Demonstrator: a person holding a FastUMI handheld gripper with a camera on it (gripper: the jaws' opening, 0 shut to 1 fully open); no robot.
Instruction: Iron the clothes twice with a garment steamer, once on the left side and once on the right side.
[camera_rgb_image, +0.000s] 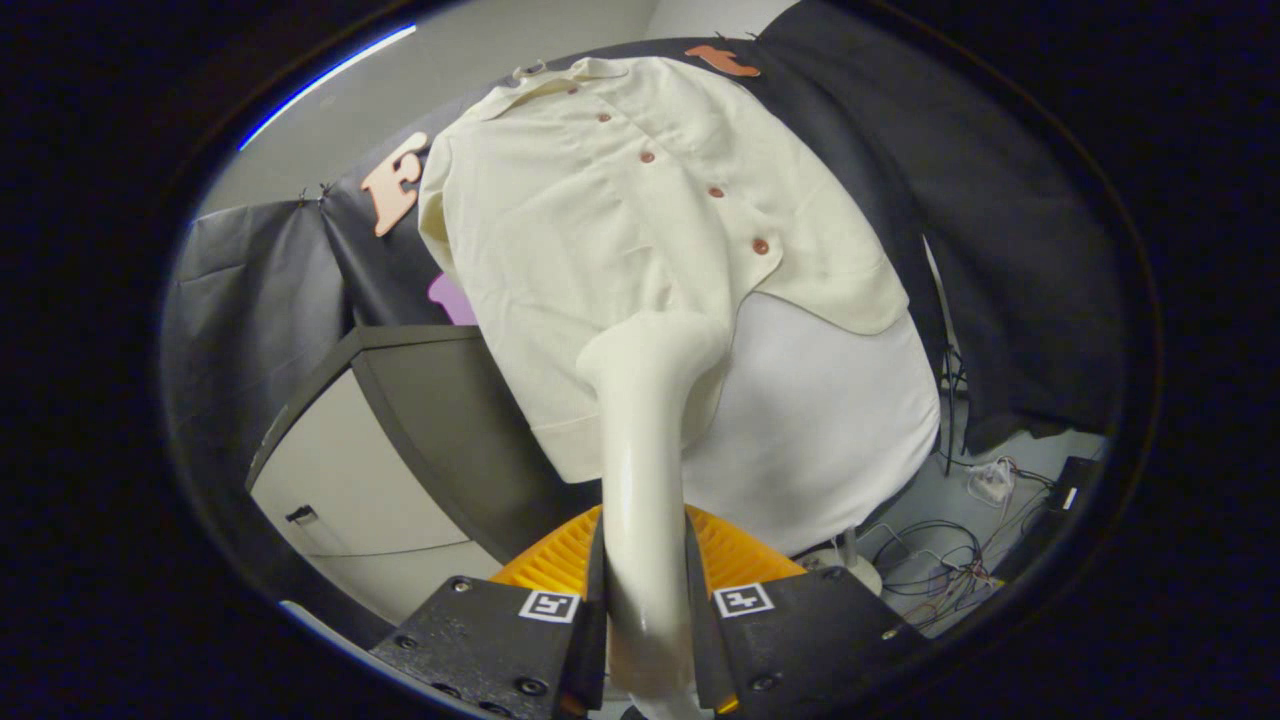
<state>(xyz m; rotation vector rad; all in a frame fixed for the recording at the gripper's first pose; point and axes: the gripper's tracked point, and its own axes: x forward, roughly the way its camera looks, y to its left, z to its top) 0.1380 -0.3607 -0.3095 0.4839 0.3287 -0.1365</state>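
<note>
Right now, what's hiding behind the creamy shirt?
Behind the shirt there is a white padded board, showing below its hem, with the black cloth wall further back. The steamer, gripped between the gripper fingers, covers part of the shirt.

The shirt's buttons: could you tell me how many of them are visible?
5. They run down the placket of the shirt: buttons at and. The steamer, held between the shut gripper fingers, may hide others below.

Steamer (645, 470) handle base hidden between the gripper (645, 640) fingers. Steamer head covers part of the shirt (600, 230) hem. Cable tangle (940, 570) on the floor too small to sort out.
</note>
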